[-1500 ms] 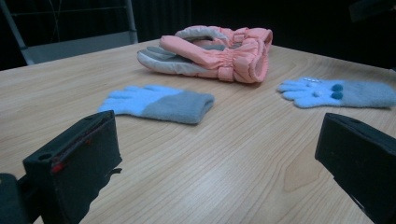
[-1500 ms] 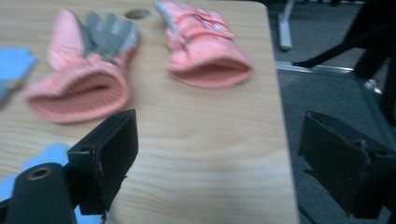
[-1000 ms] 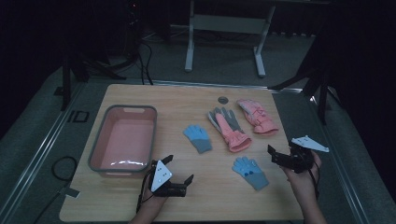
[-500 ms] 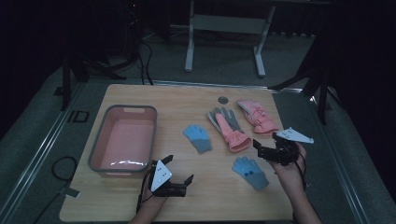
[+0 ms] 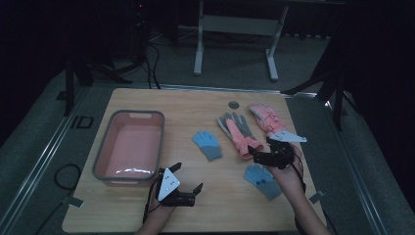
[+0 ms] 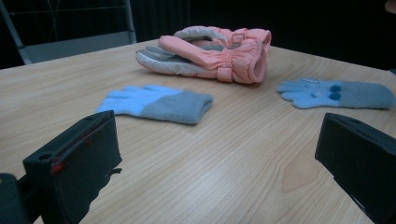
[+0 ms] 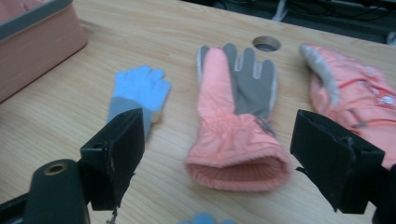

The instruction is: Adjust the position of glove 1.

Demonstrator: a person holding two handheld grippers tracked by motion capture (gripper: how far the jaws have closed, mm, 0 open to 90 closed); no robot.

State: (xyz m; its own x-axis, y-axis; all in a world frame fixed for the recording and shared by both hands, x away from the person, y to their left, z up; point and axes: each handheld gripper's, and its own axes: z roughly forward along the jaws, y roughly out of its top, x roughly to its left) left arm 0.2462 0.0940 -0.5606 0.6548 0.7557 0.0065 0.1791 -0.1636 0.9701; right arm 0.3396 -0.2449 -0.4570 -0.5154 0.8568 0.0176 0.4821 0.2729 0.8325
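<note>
1. Near the worktop's (image 5: pixel 147 215) front edge, the left gripper (image 5: pixel 187 182) rests with its jaws spread apart and nothing between them.
2. The right gripper (image 5: pixel 258 152) hovers toward the right edge, jaws wide apart; it hides part of a blue glove (image 5: pixel 263 180) below it.
3. Mid-worktop lies another blue glove (image 5: pixel 207 145).
4. Beyond it, a pink-and-grey glove (image 7: pixel 236 116) lies palm up; its partner (image 7: pixel 355 100) is partly cut off in the right gripper view.
5. A pink tub (image 5: pixel 128 147) sits by the left edge.
</note>
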